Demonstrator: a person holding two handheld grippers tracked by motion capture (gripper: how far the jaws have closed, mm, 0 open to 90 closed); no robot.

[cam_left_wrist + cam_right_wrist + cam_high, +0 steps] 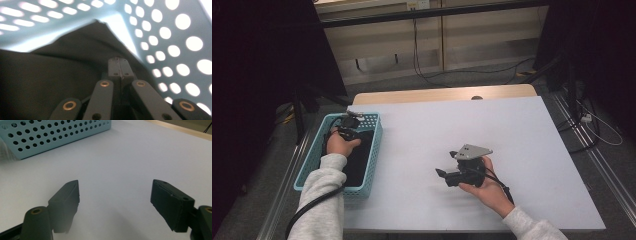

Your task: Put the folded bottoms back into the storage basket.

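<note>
A light-blue perforated basket [362, 190] stands at the table's left edge with a dark cloth [362, 160] lying in it. My left gripper [348, 123] reaches down inside the basket near its far end. In the left gripper view its jaws [118, 61] are pressed together, tips right at the dark cloth [62, 70] close to a basket corner [175, 50]; whether any fabric is pinched between them I cannot tell. My right gripper [442, 174] is held low over the white table [462, 125], pointing left. Its jaws [115, 187] stand open with nothing between them.
The basket's holed side wall [50, 137] lies ahead of the right gripper across bare white tabletop. A wooden strip [437, 94] runs along the table's far edge. Cables lie on the floor [472, 70] beyond, and dark stands flank both sides.
</note>
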